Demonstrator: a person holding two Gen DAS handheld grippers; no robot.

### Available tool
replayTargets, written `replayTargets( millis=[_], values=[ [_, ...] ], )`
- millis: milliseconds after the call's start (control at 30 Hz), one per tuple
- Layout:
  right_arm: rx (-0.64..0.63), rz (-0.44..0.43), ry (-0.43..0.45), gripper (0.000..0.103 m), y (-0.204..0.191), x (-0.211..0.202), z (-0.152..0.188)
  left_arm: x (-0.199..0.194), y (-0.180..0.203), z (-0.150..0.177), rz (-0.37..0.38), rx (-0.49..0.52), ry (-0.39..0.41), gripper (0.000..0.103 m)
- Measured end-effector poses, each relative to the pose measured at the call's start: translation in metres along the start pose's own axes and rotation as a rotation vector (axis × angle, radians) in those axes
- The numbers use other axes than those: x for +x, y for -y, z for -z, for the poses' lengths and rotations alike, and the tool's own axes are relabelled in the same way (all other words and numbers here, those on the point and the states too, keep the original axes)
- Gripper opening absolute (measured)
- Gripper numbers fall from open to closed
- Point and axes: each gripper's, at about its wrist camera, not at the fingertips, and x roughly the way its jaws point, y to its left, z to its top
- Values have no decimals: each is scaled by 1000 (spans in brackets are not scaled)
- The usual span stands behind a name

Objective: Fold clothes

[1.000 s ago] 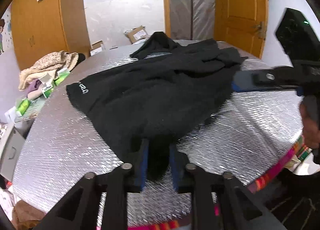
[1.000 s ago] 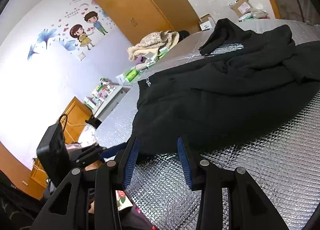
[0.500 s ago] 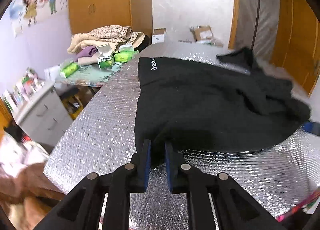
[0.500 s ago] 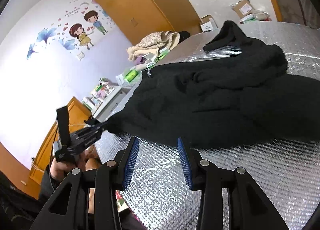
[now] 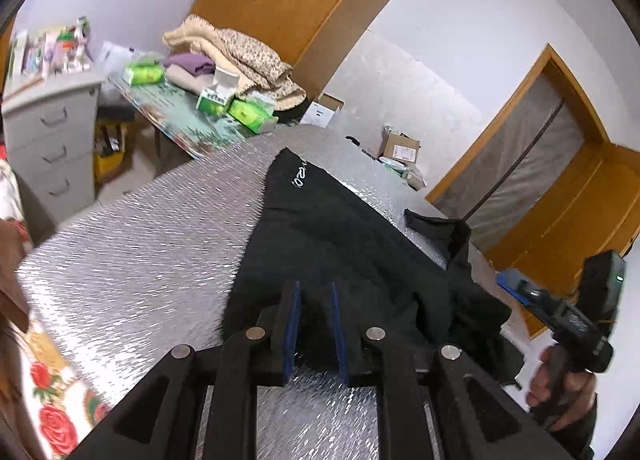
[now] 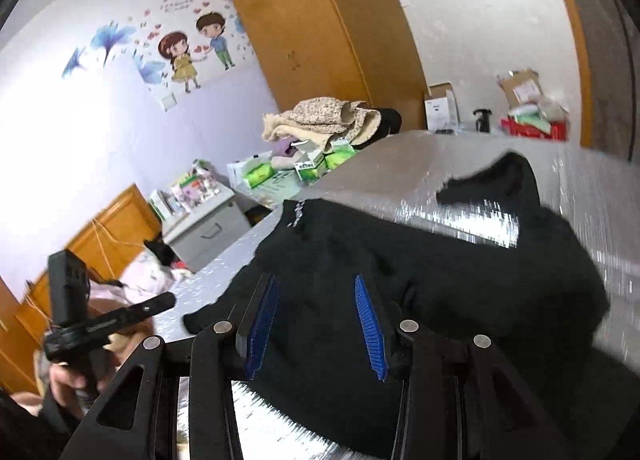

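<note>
One black garment (image 5: 340, 244), two tongs (image 5: 314, 324) (image 6: 316, 324), one silver table (image 5: 132, 252).

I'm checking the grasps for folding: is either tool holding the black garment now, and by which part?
Neither grips it. The left tool is opening, pads clear of the black garment's near edge; the right tool stands wide open above it.

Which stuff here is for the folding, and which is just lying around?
For the folding:
black garment
left gripper
right gripper
silver table cover

Just lying around:
green tissue packs
beige blanket pile
cardboard box
grey drawers
</note>
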Motion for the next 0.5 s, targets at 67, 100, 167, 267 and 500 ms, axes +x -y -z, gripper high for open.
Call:
replayTargets(
  millis=[67, 100, 167, 267, 500],
  values=[
    [-35, 31, -37, 42, 7, 21, -12, 12, 0, 0, -4, -9, -25, 16],
    [-50, 46, -53, 42, 12, 30, -17, 21, -1, 3, -17, -8, -53, 16],
    [-67, 67, -87, 42, 25, 50, -25, 39, -3, 8, -39, -5, -111, 16],
    [-77, 81, -136, 42, 41, 77, -33, 44, -1, 20, -10, 18, -125, 15],
    [-181, 56, -217, 42, 54, 139, -56, 40, 1, 24, -25, 42, -126, 15]
  ],
)
